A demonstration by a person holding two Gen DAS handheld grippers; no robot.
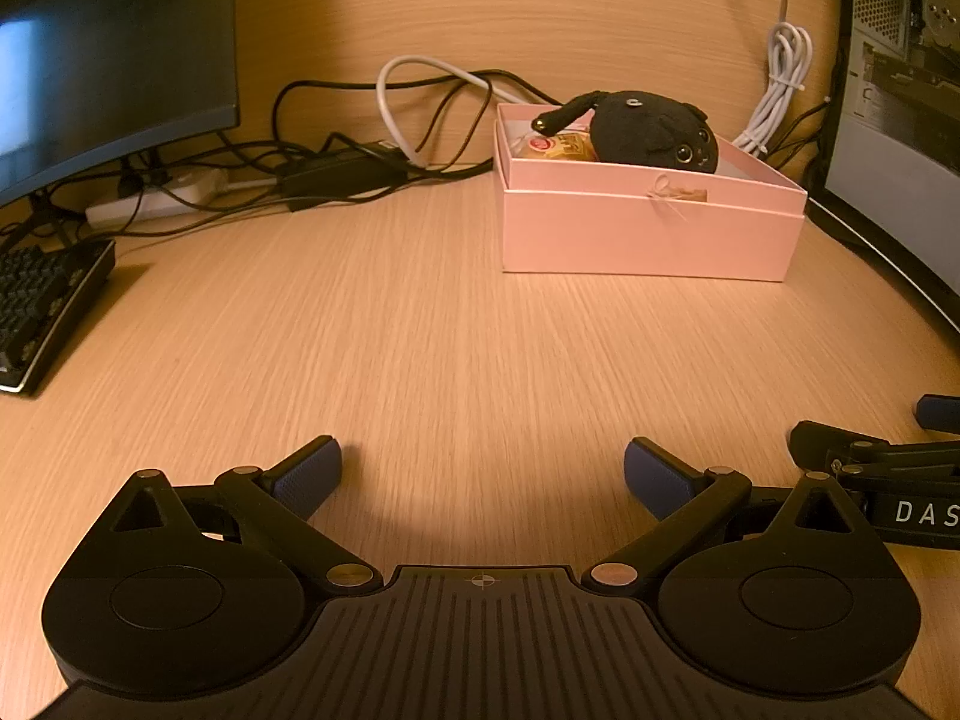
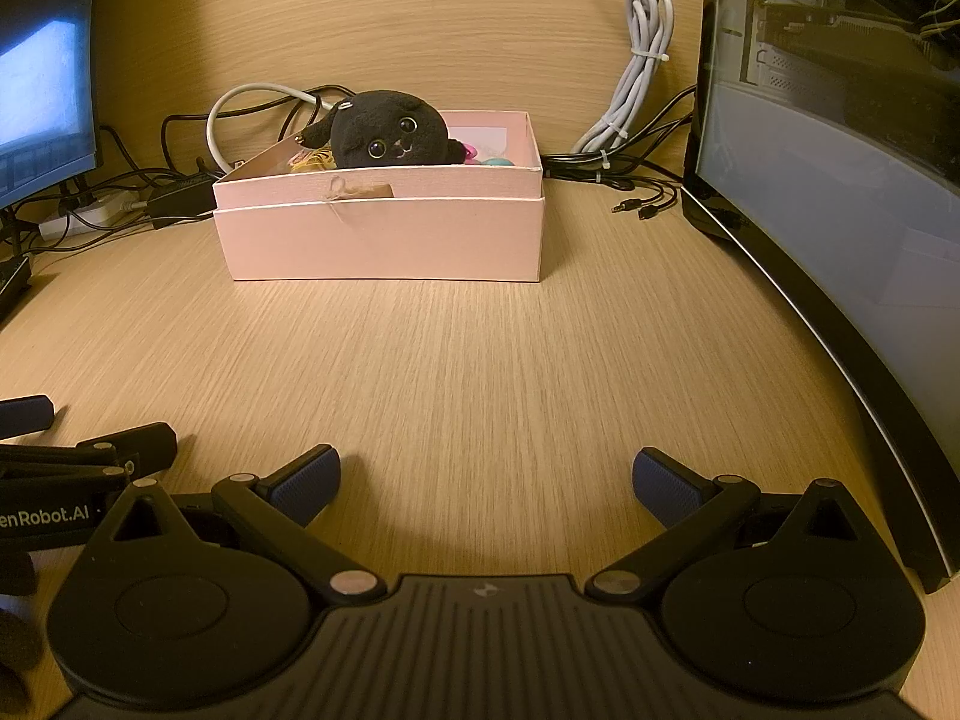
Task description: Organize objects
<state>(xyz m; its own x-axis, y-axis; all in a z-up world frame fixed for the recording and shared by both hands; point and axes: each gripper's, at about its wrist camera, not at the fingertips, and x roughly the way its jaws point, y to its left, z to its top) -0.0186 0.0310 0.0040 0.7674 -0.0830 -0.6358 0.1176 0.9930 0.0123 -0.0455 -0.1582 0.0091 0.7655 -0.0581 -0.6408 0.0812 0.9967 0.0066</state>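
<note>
Left gripper (image 1: 483, 471): nearest my left camera, black linkage arms with blue ribbed pads spread wide apart, nothing between them, only bare wood under the gap.
Right gripper (image 2: 486, 477): same picture from my right camera, pads spread wide, nothing held; it sits just beside the left one, whose arm I see at my frame edge.
Table (image 2: 480, 360): light wood-grain table that carries everything I can see; the broad stretch between my grippers and the box is bare wood.
Curved monitor (image 2: 840, 210): large dark curved screen standing along the right edge of the table, near the box.
Second monitor (image 1: 108, 60): dark screen at the far left, with a black keyboard (image 1: 42, 312) below it at the table's left edge.
Pink box (image 2: 384, 234): pale pink rectangular cardboard box, open at the top, standing toward the back of the table, well apart from both grippers; a small tag on a string hangs on its front wall.
Plush toy (image 2: 387, 131): round black plush animal with shiny eyes, lying inside the box and rising above its rim.
Other contents: a yellow packet (image 1: 564, 147) beside the plush on one side, small pink and teal pieces (image 2: 489, 157) on the other; I cannot tell what they are.
Cables: a tied white cable bundle (image 2: 642, 78) against the back panel, black cables (image 1: 360, 168) tangled behind the box.
</note>
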